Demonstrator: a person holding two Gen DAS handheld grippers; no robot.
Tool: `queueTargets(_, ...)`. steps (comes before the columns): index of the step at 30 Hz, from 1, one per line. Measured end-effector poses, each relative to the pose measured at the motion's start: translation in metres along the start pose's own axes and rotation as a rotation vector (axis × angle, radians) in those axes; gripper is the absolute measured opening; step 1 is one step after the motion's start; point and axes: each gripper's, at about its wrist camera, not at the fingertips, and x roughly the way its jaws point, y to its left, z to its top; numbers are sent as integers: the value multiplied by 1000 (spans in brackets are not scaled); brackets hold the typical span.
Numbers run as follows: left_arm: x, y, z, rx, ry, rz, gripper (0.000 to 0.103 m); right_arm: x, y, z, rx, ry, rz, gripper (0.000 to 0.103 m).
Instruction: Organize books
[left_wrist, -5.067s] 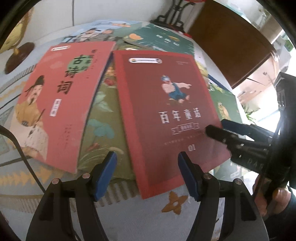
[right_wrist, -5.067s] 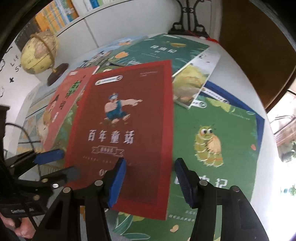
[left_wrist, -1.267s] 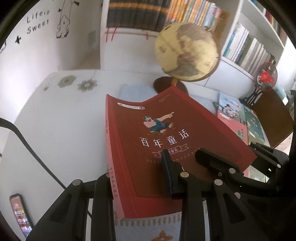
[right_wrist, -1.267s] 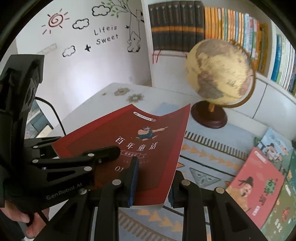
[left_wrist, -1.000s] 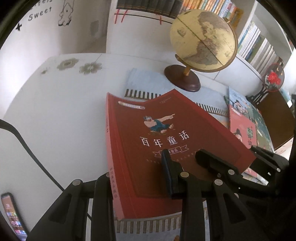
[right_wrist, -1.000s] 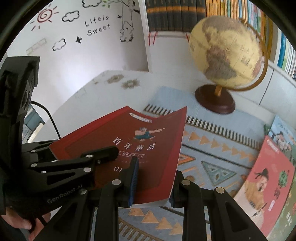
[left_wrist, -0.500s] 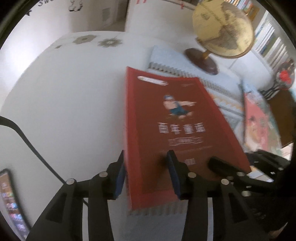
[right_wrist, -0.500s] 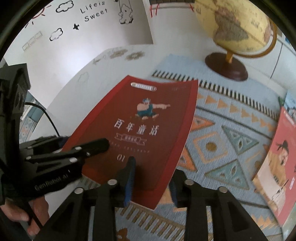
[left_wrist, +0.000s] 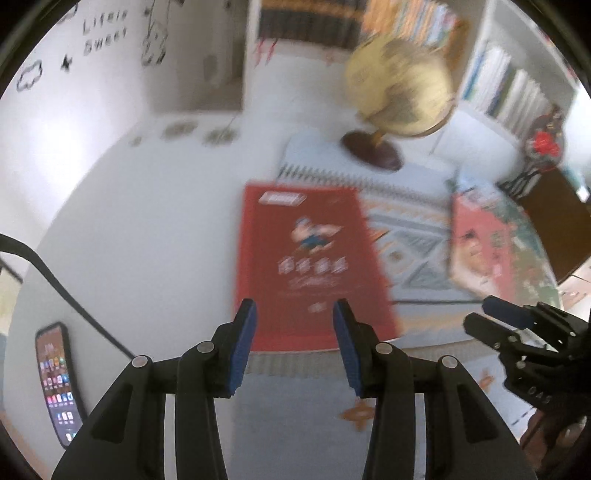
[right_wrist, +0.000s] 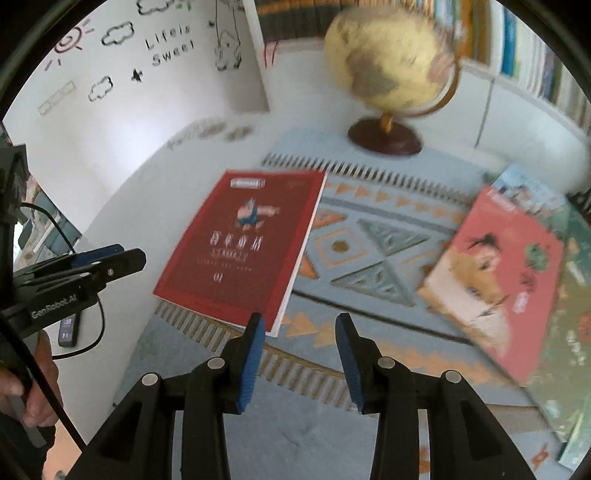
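left hand-held gripper (left_wrist: 293, 345): jaws apart, nothing between the blue pads, hanging just above the near edge of the red book

right hand-held gripper (right_wrist: 299, 349): also spread wide and empty; the red book's near corner sits at about 11 o'clock from its tips, not touching as far as I can see

red book (right_wrist: 243, 243): flat, cover up, half on the white counter (right_wrist: 147, 206) and half on the patterned mat (right_wrist: 369, 240); in the left view it's dead ahead at 12 o'clock

pink book (right_wrist: 498, 273): lying on the mat at roughly 2 o'clock from the right gripper, well apart from the red one, on top of a pile of greenish books (right_wrist: 569, 314); pretty blurry tbh

globe (right_wrist: 391, 66): upright on its dark base at the far end of the mat, 12 to 1 o'clock

phone (left_wrist: 57, 384): screen lit, on the counter at about 9 o'clock in the left view, next to a black cable (left_wrist: 55, 284)

bookshelf (left_wrist: 502, 88): behind the globe, too smeared to read anything
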Motion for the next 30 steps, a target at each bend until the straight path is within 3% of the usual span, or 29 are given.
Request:
queueTargets(2, -19, -20, 4, 30, -46, -15, 42, -22, -3, 0, -7, -52, -23, 49)
queueTargets(5, -50, -54, 9, 72, -119, -43, 46, -64, -13, -4, 1, -153, -50, 53)
queueTargets(7, -70, -78, 9, 83, -170, -71, 61, -92, -22, -13, 13, -208, -63, 56)
queueTargets(8, -81, -90, 8, 85, -199, -88, 78, -105, -27, -17, 20, -225, -69, 60)
queueTargets(9, -92, -103, 5, 87, -235, -111, 86, -117, -33, -22, 28, -242, -75, 62)
queueTargets(12, -115, -144, -5, 119, -265, -196, 93, -153, -54, -43, 55, -280, -101, 75)
queueTargets(22, -141, -280, -61, 278, -242, -269, 97, -244, -145, -140, 267, -299, -174, 76)
queueTargets(25, -141, -308, -75, 311, -232, -267, 99, -266, -168, -166, 326, -320, -189, 82)
queueTargets(30, -136, -341, -84, 361, -223, -274, 99, -276, -207, -195, 447, -309, -196, 82)
